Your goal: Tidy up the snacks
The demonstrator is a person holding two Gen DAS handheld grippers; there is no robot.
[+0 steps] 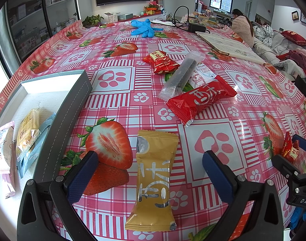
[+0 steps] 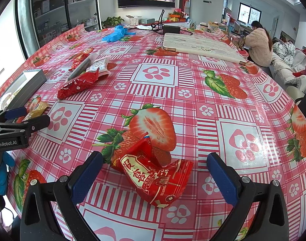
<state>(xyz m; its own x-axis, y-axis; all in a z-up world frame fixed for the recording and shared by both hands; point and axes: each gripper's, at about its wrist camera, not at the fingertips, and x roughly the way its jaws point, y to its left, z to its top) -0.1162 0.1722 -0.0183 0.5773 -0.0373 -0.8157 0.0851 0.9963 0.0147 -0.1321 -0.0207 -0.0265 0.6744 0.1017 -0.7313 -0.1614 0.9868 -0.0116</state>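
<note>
On the tablecloth (image 1: 116,104) | left gripper (image 1: 151,172) spread around gold packet (image 1: 153,180), right gripper (image 2: 155,174) spread around red packet (image 2: 153,178) | risk: slick wrappers skid or crush before reaching box (image 1: 76,100)

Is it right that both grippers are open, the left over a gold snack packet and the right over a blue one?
Not quite. The right wrist view shows the right gripper open over a red snack packet, not blue. The left gripper is open over the gold snack packet.
</note>
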